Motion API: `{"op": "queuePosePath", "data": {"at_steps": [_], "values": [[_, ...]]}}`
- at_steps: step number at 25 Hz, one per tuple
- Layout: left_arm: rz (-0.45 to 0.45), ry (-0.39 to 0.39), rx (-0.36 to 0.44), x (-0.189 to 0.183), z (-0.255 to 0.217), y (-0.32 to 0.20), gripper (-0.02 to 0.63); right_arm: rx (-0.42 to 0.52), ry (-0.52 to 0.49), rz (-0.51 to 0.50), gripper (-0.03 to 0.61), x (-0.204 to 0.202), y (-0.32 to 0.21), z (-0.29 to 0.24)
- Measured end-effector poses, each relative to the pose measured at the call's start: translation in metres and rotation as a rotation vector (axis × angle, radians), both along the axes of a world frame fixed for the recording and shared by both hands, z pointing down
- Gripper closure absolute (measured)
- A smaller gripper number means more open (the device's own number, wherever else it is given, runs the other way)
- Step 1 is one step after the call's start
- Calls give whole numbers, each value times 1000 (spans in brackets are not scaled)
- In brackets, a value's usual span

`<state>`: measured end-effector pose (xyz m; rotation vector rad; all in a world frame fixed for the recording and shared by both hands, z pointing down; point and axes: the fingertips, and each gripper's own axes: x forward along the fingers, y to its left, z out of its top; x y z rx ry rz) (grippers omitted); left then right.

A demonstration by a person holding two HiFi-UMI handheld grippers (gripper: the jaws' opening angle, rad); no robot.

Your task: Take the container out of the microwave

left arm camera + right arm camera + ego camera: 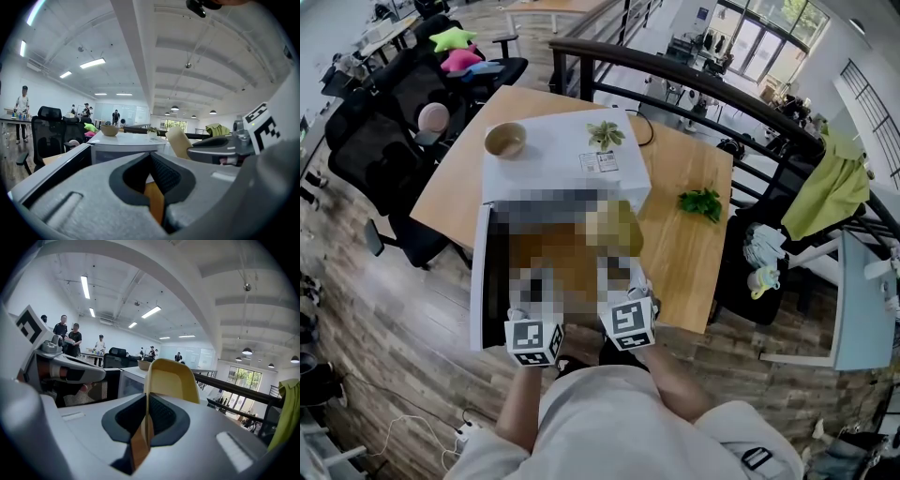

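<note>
Wooden surface bore one microwave, label unreadable.
The right hand-held gripper clamped one yellow container; left hand-held gripper closed, empty.

Premises present as an open-plan office workspace: black office chairs beside a wooden table, plank floor, dark railing, tall windows, ceiling strip lights, and people standing at distant desks.
</note>
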<state>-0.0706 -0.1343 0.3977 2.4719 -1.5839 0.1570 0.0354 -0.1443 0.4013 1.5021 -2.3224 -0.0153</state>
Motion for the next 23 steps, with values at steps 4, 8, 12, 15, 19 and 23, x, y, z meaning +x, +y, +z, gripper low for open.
{"op": "queuePosePath", "data": {"at_steps": [4,8,12,15,19,23], "values": [[0,-2,3,0,-2,0,611,-3,5,-4,548,0,0,0],[0,-2,0,2,-1,0,611,-3,6,-4,548,2,0,-1],[-4,-1,-4,2,0,0,611,-10,5,-5,548,3,0,1],[-6,4,-7,2,2,0,611,-14,7,-5,548,4,-1,1],[-10,8,-9,2,2,-1,611,-16,11,-8,548,4,-2,3],[-11,10,-7,3,1,-3,611,-20,8,-8,548,4,-3,3]]}}
